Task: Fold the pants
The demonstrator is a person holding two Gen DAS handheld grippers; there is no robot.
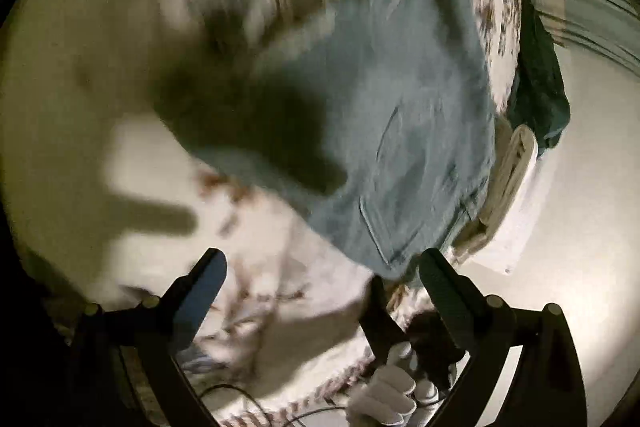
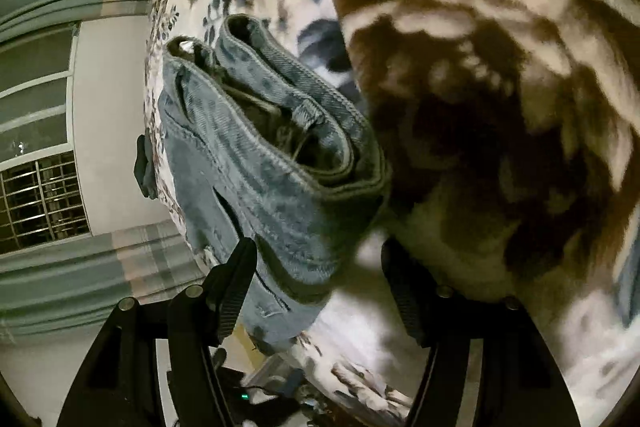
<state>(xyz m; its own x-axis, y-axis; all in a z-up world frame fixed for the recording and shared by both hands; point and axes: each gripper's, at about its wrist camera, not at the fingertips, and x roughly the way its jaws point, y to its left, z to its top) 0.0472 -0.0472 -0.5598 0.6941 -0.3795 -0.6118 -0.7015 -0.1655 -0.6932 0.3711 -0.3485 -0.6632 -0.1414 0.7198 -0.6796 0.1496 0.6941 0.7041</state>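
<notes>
While the folded jeans (image 2: 260,163) lie on the patterned bedspread (image 2: 480,27), the left gripper (image 1: 320,267) and right gripper (image 2: 316,259) both hang spread apart, holding nothing.

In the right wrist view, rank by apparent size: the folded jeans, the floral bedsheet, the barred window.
1. Bedsheet, covering most of the frame, though it lies nearest the camera.
2. Jeans.
3. Window, smallest, but far off and near the fisheye edge, so its true size is unsure.

Folded jeans (image 2: 264,163) lie on the bedspread (image 2: 480,27).
</notes>
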